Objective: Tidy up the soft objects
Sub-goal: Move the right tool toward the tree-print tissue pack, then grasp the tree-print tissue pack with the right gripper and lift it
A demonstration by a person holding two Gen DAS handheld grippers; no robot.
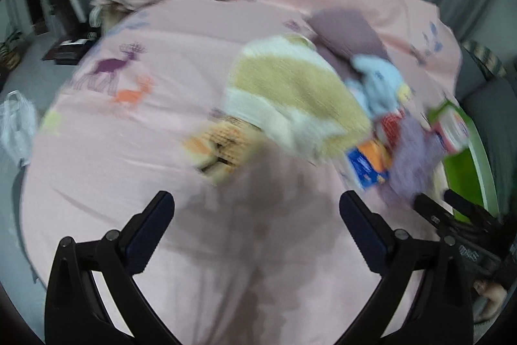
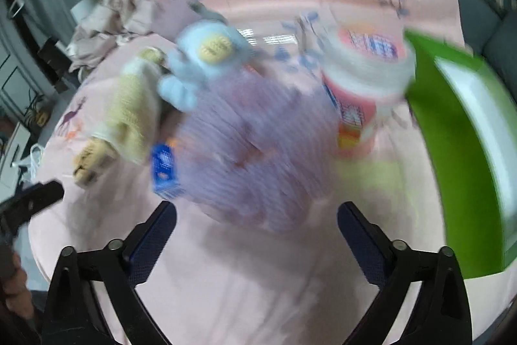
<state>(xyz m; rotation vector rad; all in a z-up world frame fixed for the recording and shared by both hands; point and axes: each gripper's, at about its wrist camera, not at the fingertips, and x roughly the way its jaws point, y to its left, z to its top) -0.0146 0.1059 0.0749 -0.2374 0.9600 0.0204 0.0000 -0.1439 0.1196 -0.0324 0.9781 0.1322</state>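
Pile of soft things on pink printed bedsheet (image 2: pixel 258 296): blurred lilac knitted cloth (image 2: pixel 258 157) lies dead ahead of your right gripper (image 2: pixel 257 225), just beyond its fingertips, long axis probably running across jaws. Right gripper spread wide, empty. Left gripper (image 1: pixel 257 212) likewise agape, holding nothing, farther off. Green plastic bin (image 2: pixel 452 151) just right of cloth.

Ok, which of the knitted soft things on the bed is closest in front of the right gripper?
The lilac knitted piece, just ahead of the open right gripper; the light blue toy and yellow-and-white knit lie farther.
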